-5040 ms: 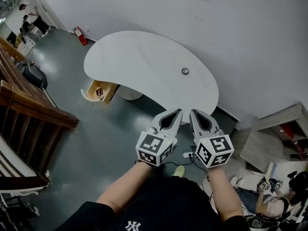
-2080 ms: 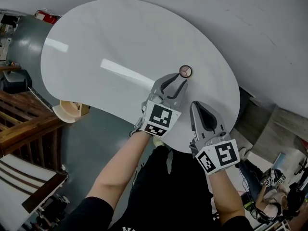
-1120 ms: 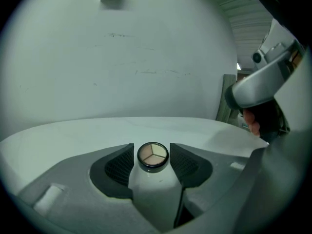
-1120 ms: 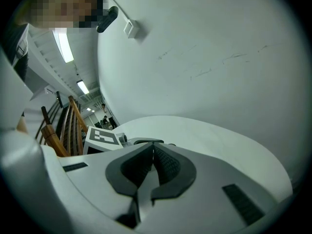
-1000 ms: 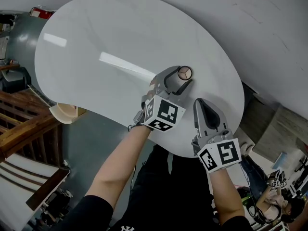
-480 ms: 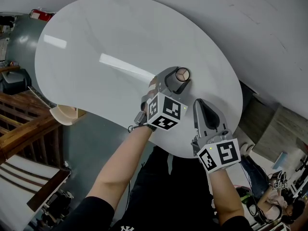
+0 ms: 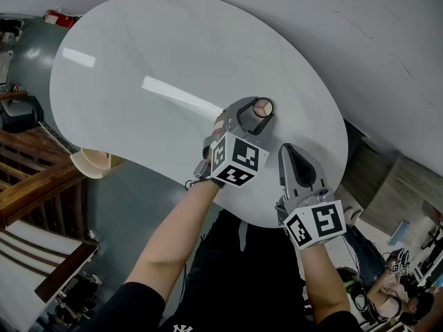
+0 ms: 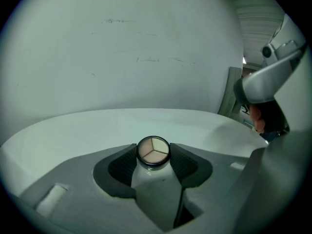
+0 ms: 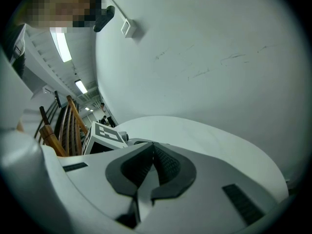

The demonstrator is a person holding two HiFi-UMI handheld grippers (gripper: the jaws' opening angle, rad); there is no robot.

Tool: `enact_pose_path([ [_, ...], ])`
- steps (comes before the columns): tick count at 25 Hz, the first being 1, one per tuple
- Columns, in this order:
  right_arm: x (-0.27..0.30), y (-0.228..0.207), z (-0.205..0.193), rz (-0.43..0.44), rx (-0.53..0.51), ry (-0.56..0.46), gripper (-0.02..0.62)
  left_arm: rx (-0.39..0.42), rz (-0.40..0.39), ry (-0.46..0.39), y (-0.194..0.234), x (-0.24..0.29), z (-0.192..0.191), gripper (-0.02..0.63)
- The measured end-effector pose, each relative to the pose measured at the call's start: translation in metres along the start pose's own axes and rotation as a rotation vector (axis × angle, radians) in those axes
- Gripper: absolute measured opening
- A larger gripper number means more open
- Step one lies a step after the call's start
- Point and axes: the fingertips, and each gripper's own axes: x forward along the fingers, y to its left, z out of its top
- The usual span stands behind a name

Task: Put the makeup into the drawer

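Note:
The makeup is a small round compact point(image 7: 262, 106) with a black rim and a three-part pale face. It lies on the white oval table point(image 7: 152, 61) near its far right edge. My left gripper point(image 7: 260, 112) has one jaw on each side of it. In the left gripper view the compact point(image 8: 153, 150) sits between the black pads point(image 8: 122, 167), which touch it left and right. My right gripper point(image 7: 288, 151) hovers shut and holds nothing, just right of the left one, over the table's near edge; its jaws point(image 9: 153, 147) meet at the tips.
A pale wooden unit point(image 7: 91, 163) shows below the table's left edge. The grey wall point(image 7: 360, 26) runs close behind the table. Wooden stair rails point(image 7: 28, 185) stand at the left. The left gripper's marker cube point(image 9: 102, 136) shows in the right gripper view.
The view closed in on the table and the left gripper reached the compact. In the last second its jaws narrowed onto the compact. The right gripper has barely moved.

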Motion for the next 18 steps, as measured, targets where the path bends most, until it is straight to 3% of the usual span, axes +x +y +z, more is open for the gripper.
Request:
enact_pose_path([
  [8,0.002,0.015,0.003,0.012,-0.014,0.006,0.015,-0.040,0.027,-0.027,0.012,-0.024,0.001,0.216],
  [18,0.007,0.076,0.014,0.104,-0.087,-0.006,0.015,-0.100,0.097,-0.087,0.028,-0.090,0.005,0.216],
])
